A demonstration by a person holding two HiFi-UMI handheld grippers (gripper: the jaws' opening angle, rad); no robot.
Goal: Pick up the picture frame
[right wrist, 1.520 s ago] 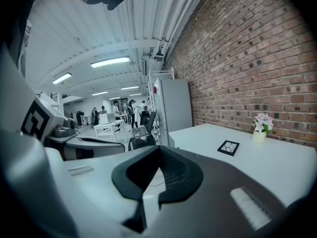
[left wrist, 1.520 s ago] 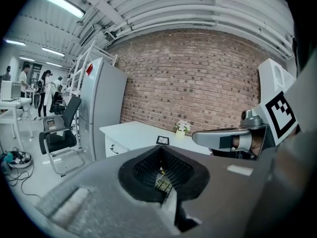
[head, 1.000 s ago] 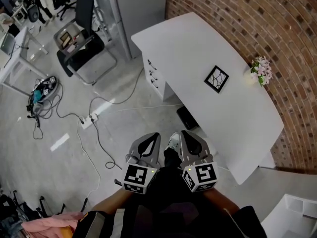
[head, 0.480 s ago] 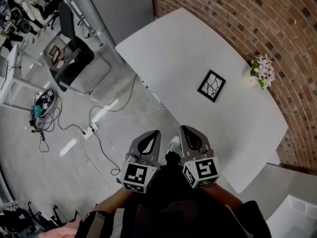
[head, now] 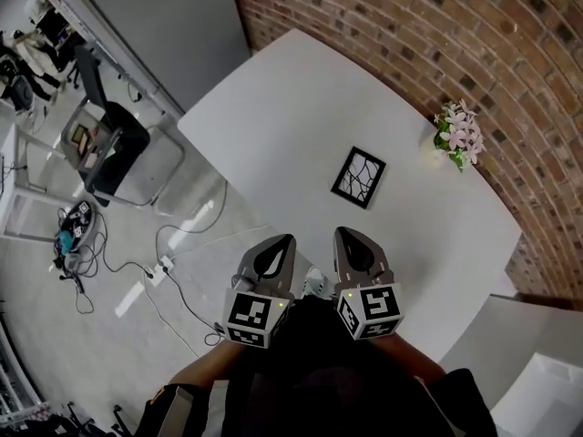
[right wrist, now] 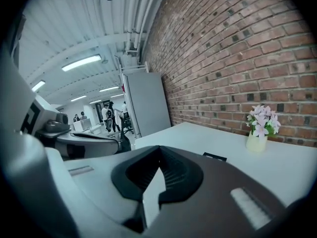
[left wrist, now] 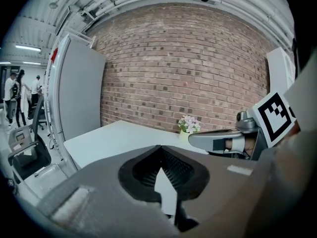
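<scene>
Jaws pressed together, empty — your left gripper (head: pixel 281 242) and right gripper (head: pixel 344 237) side by side, facing the table (head: pixel 273 116) by the brick wall (head: pixel 410 25)

Left claw (head: pixel 278 247) and right claw (head: pixel 349 238) side by side, apparently empty; jaws together.

I see a white table (head: pixel 273 126) against the brick wall. A black frame (head: pixel 358 177) lies flat near its middle, well apart from a flower vase (head: pixel 444 149) at the wall side.
</scene>
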